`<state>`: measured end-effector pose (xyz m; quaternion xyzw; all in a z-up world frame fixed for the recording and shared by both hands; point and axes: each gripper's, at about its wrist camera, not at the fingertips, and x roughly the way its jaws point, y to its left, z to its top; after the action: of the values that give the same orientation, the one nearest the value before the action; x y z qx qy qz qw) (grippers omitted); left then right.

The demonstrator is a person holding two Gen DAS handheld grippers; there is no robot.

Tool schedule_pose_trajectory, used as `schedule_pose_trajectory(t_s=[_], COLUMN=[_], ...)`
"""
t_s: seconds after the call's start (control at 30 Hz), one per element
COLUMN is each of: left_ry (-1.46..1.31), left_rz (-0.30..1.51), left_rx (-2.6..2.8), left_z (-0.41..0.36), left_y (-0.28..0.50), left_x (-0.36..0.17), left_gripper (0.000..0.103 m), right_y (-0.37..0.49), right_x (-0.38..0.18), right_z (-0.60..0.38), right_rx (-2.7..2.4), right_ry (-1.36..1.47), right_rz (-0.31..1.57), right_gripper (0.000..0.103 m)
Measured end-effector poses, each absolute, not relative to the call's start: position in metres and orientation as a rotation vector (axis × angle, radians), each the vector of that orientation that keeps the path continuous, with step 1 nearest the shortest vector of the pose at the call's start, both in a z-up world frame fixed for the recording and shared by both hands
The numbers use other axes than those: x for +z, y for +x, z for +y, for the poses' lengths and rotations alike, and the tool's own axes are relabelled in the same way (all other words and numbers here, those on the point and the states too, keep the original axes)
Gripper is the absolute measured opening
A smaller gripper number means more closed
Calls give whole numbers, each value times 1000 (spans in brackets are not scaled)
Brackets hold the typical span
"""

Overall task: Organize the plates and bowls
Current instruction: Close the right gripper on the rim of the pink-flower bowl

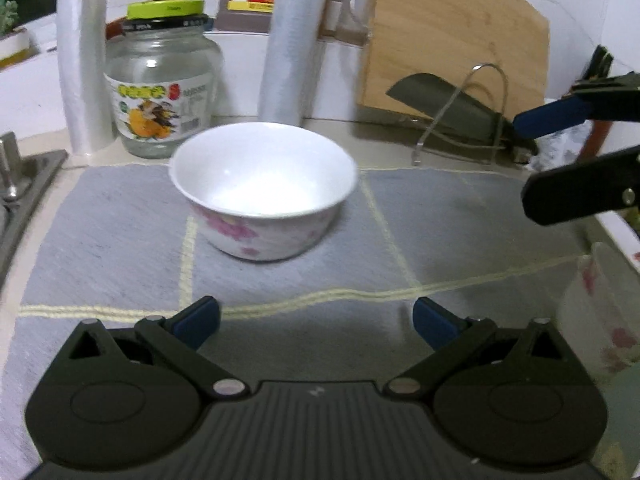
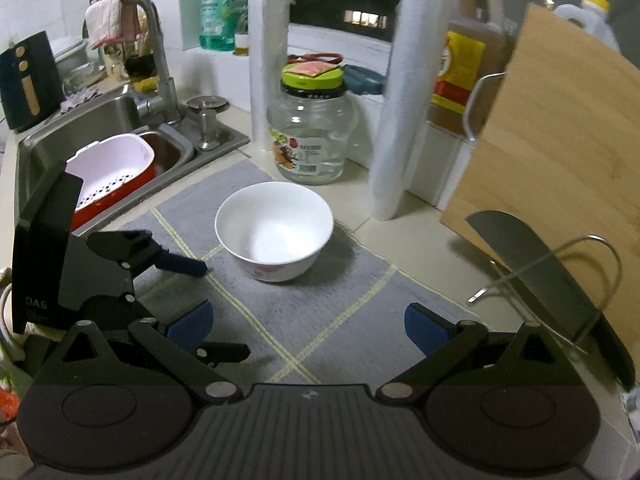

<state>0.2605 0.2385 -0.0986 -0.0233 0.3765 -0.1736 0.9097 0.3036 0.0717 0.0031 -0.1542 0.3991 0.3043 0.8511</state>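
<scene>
— So, from the left wrist view: where does the bowl stand?

— Upright and empty on the grey mat, straight ahead of the left tongs, which are spread wide and hold nothing. A glass jar stands just behind the bowl, a roll of film beside that. At the far right edge a second floral dish shows, too blurred to tell whether it is a bowl or a plate.

— And the other tongs?

— The right tongs come in from the right, also gaping, well apart from the bowl.

— Now the right wrist view.

— Same bowl, near the mat's back edge, with the jar close behind. The right tongs are wide and empty; the left tongs sit low at the left, open too. A knife leans in a wire rack at the right, against a cutting board.

— How would you take the bowl well?

— I'd judge a rim grip best — one pad inside, one outside, on the near wall. Close firmly, since glazed ware likely slips, then lift straight up before moving sideways, so the jar and the knife stay untouched.
</scene>
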Motion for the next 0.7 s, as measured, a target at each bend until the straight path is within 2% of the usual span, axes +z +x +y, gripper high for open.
schedule_pose_trajectory(t_s=[0.5, 0.7], left_ry=[-8, 4], left_rz=[644, 624], left_rx=[-198, -166], left_z=[237, 235], left_y=[281, 286], left_x=[-86, -87], left_gripper=[102, 100], right_y=[373, 400], right_x=[-21, -33], right_z=[109, 120], right_rx=[754, 782], right_ry=[-318, -291], right_rz=[897, 925], right_gripper=[102, 92])
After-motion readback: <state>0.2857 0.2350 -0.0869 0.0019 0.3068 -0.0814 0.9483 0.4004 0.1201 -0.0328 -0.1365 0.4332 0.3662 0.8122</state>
